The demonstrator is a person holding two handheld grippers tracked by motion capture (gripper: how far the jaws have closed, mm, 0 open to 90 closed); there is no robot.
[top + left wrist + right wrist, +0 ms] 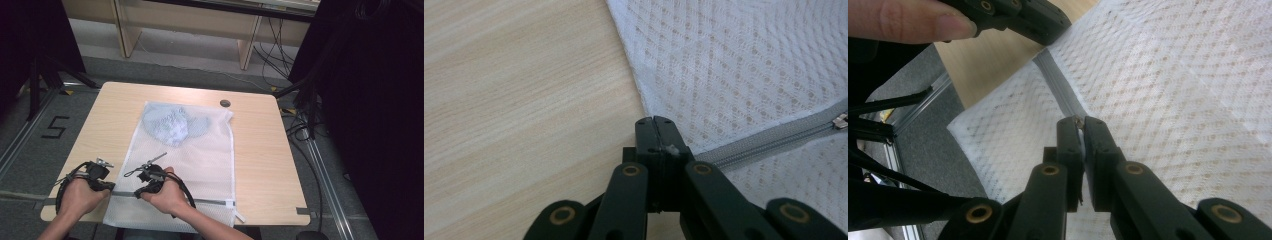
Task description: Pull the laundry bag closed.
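White mesh bag [200, 165] overhung the table's [260, 150] near edge, left gripper [656, 122] clenching its corner, right gripper [1081, 121] pinching the zipper pull [1078, 120].

The bag's [200, 150] near edge hangs past the desk [260, 150], cut off. What the right gripper [1079, 121] pinches is too small to tell.

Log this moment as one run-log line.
left gripper shut on mesh bag edge at zipper end | right gripper shut on zipper pull | blue garment inside bag | table
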